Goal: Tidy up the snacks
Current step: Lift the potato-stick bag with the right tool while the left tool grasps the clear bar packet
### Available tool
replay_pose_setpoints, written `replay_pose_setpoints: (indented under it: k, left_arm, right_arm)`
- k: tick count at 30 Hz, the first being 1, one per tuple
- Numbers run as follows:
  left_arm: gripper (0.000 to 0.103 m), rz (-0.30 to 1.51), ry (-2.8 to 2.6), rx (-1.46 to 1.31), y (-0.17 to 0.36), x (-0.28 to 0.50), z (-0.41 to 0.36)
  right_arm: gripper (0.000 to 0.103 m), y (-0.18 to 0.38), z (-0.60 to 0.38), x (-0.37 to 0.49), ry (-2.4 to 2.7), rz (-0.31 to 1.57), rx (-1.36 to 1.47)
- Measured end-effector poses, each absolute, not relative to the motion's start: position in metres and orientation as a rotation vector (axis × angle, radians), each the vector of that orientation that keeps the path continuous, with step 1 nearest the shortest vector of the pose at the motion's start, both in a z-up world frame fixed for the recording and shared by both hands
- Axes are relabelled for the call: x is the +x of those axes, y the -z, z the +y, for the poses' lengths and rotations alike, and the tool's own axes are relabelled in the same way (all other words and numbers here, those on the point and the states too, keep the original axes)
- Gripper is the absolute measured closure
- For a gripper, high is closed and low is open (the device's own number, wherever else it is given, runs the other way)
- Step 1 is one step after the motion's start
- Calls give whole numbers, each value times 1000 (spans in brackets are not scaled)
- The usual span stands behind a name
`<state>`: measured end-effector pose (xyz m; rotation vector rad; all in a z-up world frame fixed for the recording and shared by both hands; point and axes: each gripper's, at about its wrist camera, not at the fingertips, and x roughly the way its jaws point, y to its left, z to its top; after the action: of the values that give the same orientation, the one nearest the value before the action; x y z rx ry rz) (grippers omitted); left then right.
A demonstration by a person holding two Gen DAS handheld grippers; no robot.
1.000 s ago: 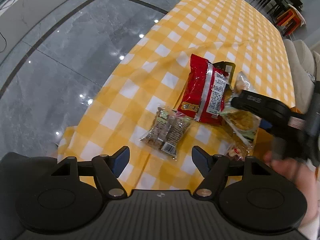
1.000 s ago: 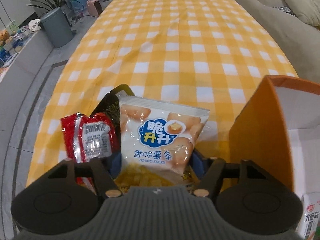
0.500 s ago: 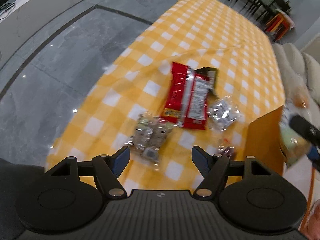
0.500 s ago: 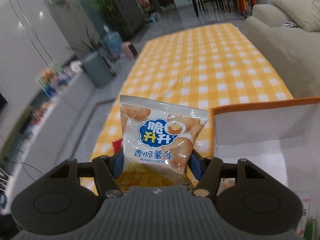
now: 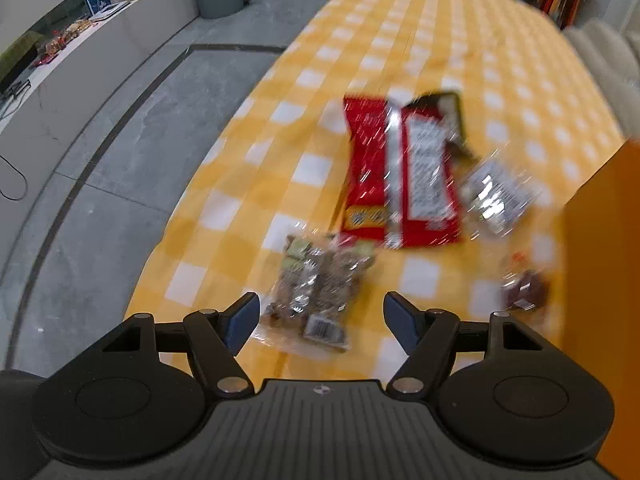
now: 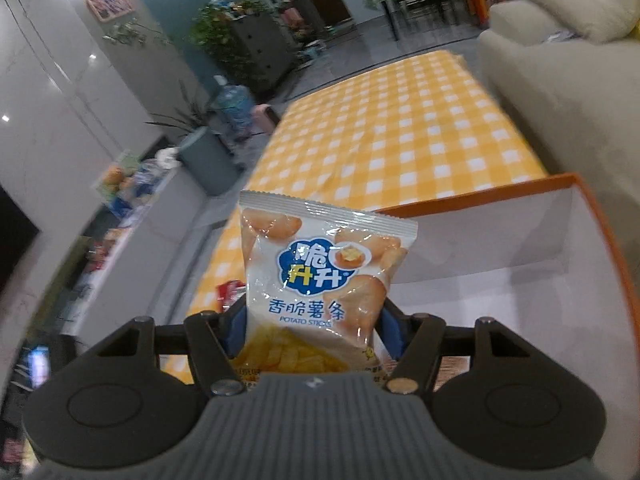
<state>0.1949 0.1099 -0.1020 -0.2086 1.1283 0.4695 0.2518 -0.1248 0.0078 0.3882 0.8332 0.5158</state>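
My right gripper is shut on a white potato-stick bag, held upright above the table beside the near left corner of the orange-rimmed box. My left gripper is open and empty, hovering just over a clear pack of brown nut bars that lies on the yellow checked tablecloth. Beyond it lie a red snack bag, a dark packet half under it, a small clear pouch and a small dark wrapped snack.
The box's orange wall stands at the right of the left wrist view. A beige sofa runs along the table's right side. The table's left edge drops to grey floor. A grey bin and plants stand farther off.
My right gripper has lifted the potato-stick bag off the snack pile and carried it right to the box. My left gripper has sunk closer to the nut-bar pack.
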Motion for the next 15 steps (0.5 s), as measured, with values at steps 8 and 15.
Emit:
replay_pose_setpoints:
  k: [8,15]
  left_arm:
    - [13,1131,-527,-166,127,205,114]
    - [38,1104,-524,-280,124,201,122]
  right_arm:
    - [40,-4,-122,255,-555,848,406]
    - [40,-2,-121,260,-541,863,375]
